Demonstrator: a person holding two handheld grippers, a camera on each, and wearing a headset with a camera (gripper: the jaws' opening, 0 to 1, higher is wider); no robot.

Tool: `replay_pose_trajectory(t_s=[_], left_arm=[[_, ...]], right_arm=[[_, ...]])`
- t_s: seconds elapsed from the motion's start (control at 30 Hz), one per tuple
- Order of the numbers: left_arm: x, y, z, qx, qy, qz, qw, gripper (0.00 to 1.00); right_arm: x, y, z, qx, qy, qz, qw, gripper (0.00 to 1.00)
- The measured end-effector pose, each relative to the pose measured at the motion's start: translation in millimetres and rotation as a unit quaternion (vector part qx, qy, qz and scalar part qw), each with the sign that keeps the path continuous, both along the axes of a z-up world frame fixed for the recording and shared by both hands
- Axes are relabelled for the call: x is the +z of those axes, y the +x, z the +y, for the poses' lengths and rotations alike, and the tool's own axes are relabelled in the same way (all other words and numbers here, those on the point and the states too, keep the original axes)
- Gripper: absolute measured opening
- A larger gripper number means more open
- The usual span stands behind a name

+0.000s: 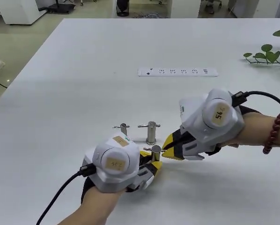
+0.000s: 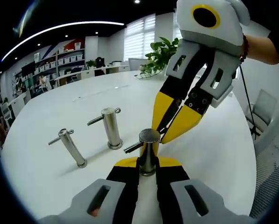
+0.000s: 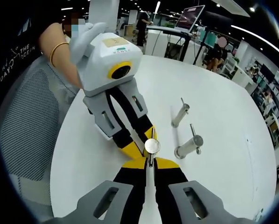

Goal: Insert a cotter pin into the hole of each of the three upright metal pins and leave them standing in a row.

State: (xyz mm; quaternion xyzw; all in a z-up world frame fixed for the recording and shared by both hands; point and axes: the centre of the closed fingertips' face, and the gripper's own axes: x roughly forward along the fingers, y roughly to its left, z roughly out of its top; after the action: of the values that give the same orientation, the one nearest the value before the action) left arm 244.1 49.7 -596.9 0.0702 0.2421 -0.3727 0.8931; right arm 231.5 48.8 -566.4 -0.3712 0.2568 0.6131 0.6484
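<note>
While left gripper (image 1: 150, 163) clamps the near pin (image 2: 148, 151) upright at its base, right gripper (image 1: 165, 146), tips shut on the cotter (image 2: 132, 148) (held end hidden, so probably), should drive it straight along the hole, no twist. Far pin (image 1: 151, 132) and left pin (image 1: 124, 128) stand cottered just beyond. White table (image 1: 74, 93), power strip (image 1: 177, 71) far, plant (image 1: 271, 54) far right; open office.

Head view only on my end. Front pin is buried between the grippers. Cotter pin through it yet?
Observer: In the left gripper view the cotter pin pokes out of the front pin on the side opposite the right gripper, so it's through the hole.
Operator: Pin held?
Observer: Yes, the left gripper is shut on its shaft, low down.
Operator: Right released?
Observer: No. The right gripper view shows it shut on the cotter pin.
</note>
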Motion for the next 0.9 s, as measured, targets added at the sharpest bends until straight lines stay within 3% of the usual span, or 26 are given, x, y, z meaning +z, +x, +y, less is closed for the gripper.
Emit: replay_pose_trajectory(t_s=[0.17,0.47,0.9], left_arm=[[-0.1,-0.3,-0.1,0.000,0.001,0.000,1.0000,0.10],[-0.2,-0.8,-0.1,0.001,0.001,0.000,1.0000,0.10],[-0.1,-1.0,-0.1,-0.002,0.002,0.002,1.0000,0.10]], right_arm=[[5.1,-1.6,-4.5,-0.011,0.007,0.006,0.9999,0.11],[2.5,-1.9,-18.9,-0.025,-0.005,0.008,0.9996,0.04],[2.3,-1.5,-11.5,-0.023,-0.003,0.007,0.9997,0.00]])
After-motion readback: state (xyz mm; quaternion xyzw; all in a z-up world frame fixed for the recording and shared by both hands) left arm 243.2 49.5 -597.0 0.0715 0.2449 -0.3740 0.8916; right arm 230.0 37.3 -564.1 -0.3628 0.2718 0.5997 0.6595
